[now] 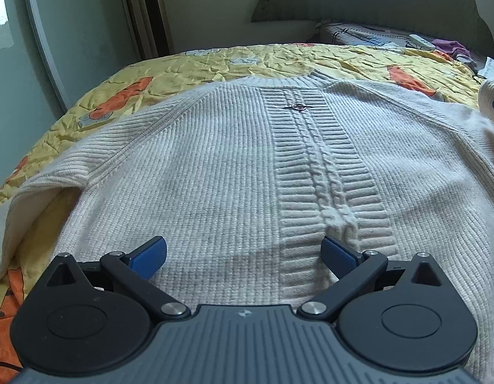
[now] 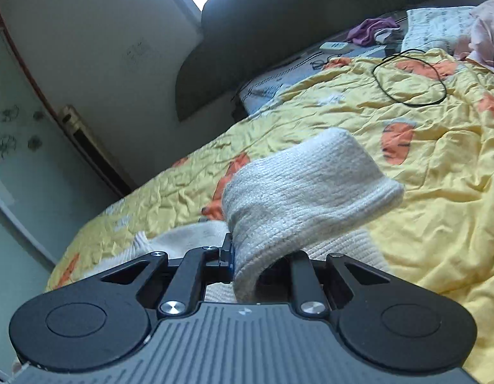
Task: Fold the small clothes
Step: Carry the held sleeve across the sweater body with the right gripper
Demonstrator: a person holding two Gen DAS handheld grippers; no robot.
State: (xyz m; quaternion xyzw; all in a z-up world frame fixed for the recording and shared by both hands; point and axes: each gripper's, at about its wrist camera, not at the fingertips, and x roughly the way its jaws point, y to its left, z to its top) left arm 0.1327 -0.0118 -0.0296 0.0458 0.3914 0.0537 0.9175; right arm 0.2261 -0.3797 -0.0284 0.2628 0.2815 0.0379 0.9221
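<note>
A cream knit sweater lies flat on the bed, neck away from me, with a cable strip and a small metal ring down its middle. My left gripper is open and empty just above the sweater's lower part, blue pads wide apart. My right gripper is shut on the sweater's sleeve and holds it lifted above the bed; the cuff end sticks out past the fingers. The right finger is hidden by the sleeve. The raised sleeve also shows at the right edge of the left wrist view.
The bed has a yellow quilt with orange patches. Near the headboard lie a black cable loop, a white remote, purple cloth and a pillow. A wardrobe door and wall stand left of the bed.
</note>
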